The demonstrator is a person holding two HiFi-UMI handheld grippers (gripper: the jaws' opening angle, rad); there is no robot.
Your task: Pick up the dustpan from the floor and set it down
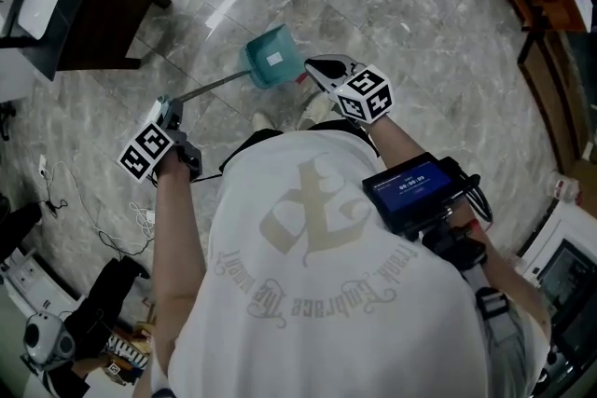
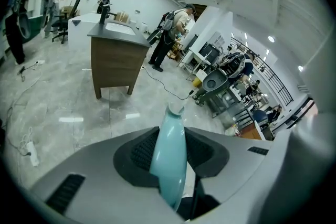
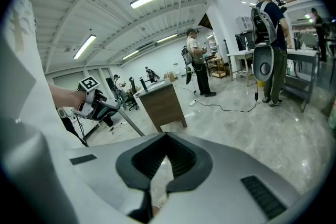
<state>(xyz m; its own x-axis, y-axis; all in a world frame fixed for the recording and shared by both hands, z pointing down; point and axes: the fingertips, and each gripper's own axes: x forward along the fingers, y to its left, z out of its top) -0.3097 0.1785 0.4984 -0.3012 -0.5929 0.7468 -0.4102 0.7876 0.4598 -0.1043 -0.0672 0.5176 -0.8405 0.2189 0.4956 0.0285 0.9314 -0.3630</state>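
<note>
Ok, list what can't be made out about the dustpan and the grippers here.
- Whether the dustpan is off the floor: the head view looks straight down, and neither gripper view shows its underside.
- Whether the right gripper touches the dustpan: they overlap in the head view, and its own view shows nothing between its jaws.
- White patch on the dustpan: head view, too small.
- Left gripper jaws in the head view: under its marker cube.

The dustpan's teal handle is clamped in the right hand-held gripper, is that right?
Not quite: the left hand-held gripper is clamped on the dustpan's teal handle, as the left gripper view shows. The right hand-held gripper has nothing between its jaws.
</note>
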